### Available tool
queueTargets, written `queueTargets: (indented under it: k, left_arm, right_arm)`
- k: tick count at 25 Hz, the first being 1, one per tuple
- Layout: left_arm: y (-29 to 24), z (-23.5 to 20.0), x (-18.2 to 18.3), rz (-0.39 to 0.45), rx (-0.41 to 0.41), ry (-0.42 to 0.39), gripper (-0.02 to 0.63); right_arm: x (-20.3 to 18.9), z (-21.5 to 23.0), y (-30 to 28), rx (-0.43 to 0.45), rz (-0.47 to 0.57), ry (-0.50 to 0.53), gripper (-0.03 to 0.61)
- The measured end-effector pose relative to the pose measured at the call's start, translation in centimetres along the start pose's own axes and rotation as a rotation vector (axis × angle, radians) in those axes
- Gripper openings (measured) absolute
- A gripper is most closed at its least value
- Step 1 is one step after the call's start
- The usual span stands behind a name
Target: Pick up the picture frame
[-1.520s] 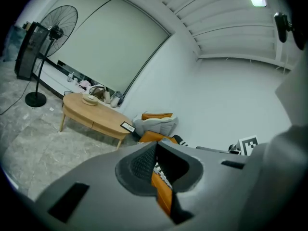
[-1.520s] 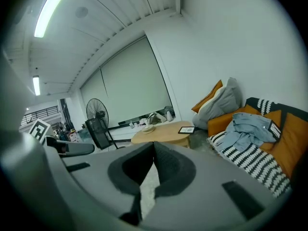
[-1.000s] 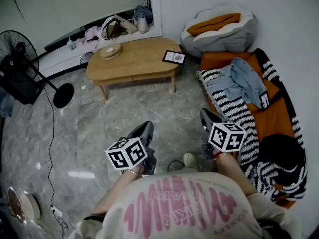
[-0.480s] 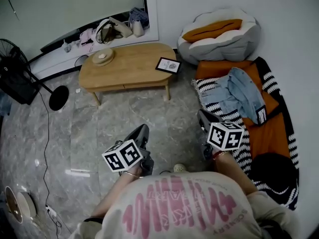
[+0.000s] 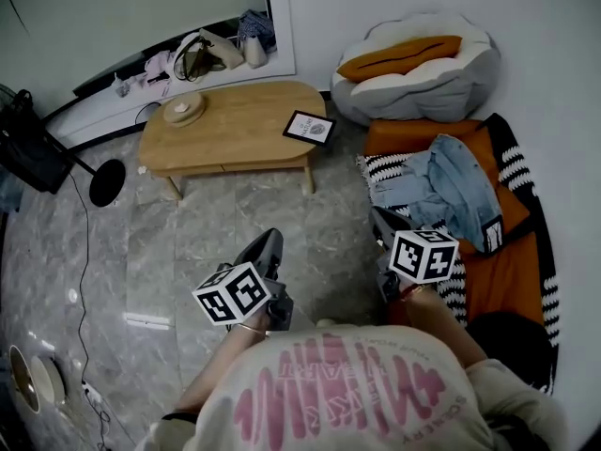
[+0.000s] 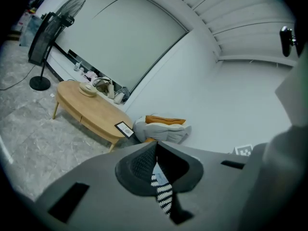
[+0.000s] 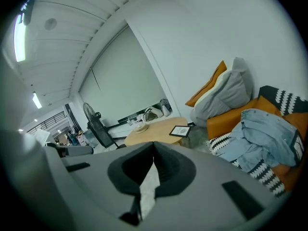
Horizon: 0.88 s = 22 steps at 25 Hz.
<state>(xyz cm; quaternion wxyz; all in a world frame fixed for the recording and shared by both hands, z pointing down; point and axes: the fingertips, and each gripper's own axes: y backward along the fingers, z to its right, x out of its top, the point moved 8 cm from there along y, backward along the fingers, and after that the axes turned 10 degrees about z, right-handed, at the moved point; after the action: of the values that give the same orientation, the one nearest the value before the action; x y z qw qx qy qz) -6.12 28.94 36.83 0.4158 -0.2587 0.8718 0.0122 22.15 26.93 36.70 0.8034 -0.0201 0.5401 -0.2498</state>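
The picture frame, black-edged with a white print, lies flat on the right end of the oval wooden table. It also shows small in the left gripper view and the right gripper view. My left gripper hangs over the marble floor, well short of the table, its jaws together and empty. My right gripper is held beside the striped blanket, also shut with nothing in it. Both point toward the table.
A round dish sits on the table's left end. A standing fan and its cable are at the left. An orange mattress with a striped blanket, a denim jacket and cushions lines the right. Bags lie on the window ledge.
The whole view has shifted: table and frame have slid left and slightly down in the head view as the person walks. Both grippers travel along with the person, still shut.
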Motion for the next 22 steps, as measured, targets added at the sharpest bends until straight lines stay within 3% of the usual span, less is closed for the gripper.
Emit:
queueTargets:
  k: [7, 11, 22]
  left_arm:
    - [-2.3, -1.8, -1.2, -0.05, 0.058, 0.01, 0.005]
    - [-5.4, -3.0, -0.2, -0.068, 0.04, 0.01, 0.005]
    - [-19.5, -8.8, 9.5, -0.109, 0.004, 0.002, 0.005]
  right_arm:
    - [-1.7, 2.6, -2.5, -0.007, -0.075, -0.045, 0.006]
    - [-1.2, 3.4, -5.5, -0.012, -0.091, -0.063, 0.006]
    - [3.9, 4.2, -20.3, -0.055, -0.113, -0.095, 0.006]
